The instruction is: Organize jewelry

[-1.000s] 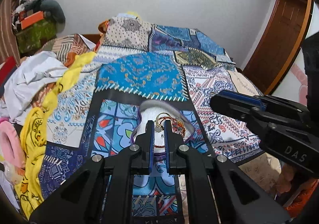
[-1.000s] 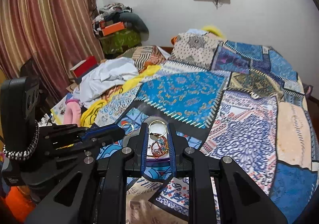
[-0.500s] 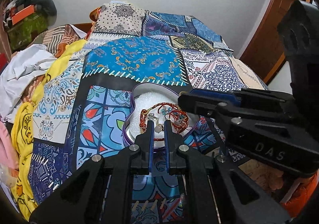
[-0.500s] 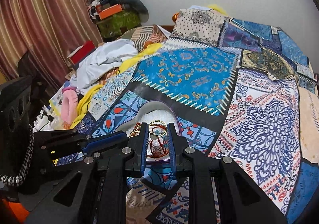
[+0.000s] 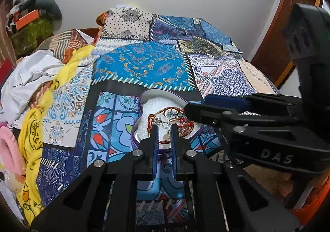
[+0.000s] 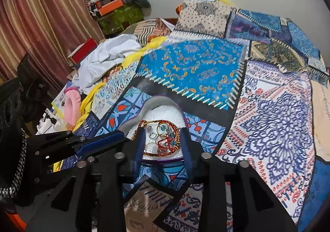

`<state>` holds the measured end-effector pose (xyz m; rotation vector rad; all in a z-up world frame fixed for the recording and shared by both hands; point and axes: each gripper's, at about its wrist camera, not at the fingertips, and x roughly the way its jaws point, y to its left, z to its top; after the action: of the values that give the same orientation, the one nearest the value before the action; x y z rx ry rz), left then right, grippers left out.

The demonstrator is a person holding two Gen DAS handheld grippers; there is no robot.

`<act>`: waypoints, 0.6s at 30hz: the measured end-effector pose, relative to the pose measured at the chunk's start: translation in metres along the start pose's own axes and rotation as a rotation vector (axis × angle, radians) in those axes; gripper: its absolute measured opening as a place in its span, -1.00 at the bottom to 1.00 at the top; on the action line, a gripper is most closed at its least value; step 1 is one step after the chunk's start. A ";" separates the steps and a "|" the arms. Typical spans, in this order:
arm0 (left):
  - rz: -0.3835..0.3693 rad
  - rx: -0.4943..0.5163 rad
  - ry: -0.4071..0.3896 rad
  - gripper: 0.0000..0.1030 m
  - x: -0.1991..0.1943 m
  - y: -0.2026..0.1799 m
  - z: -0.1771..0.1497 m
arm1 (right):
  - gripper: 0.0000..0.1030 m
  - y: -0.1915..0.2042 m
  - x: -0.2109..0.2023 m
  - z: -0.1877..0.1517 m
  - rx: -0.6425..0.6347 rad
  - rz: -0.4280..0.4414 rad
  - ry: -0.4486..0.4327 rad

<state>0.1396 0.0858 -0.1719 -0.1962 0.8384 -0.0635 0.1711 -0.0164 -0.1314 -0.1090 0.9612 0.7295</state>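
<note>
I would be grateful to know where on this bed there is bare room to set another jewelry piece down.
The far end of the heart-shaped tray shows bare white foam. The blue quilt panel beyond is bare too. The tray's near end is crowded with tangled jewelry; clothes crowd the curtain side.

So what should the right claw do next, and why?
Probably lift the right gripper straight up. Its jaws are opening over the heart-shaped box, and the gold ring already lies inside on the white foam with the other jewelry.
</note>
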 end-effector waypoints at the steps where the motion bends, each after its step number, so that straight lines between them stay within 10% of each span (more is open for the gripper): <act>1: 0.004 -0.001 -0.005 -0.82 -0.004 0.000 0.000 | -0.33 0.000 -0.004 0.001 0.000 -0.002 -0.010; 18: 0.064 0.031 -0.323 -0.73 -0.133 -0.032 0.030 | -0.32 0.029 -0.149 0.002 -0.035 -0.095 -0.382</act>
<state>0.0744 0.0770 -0.0487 -0.1455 0.5209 0.0154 0.1018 -0.0711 -0.0084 -0.0429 0.5748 0.6501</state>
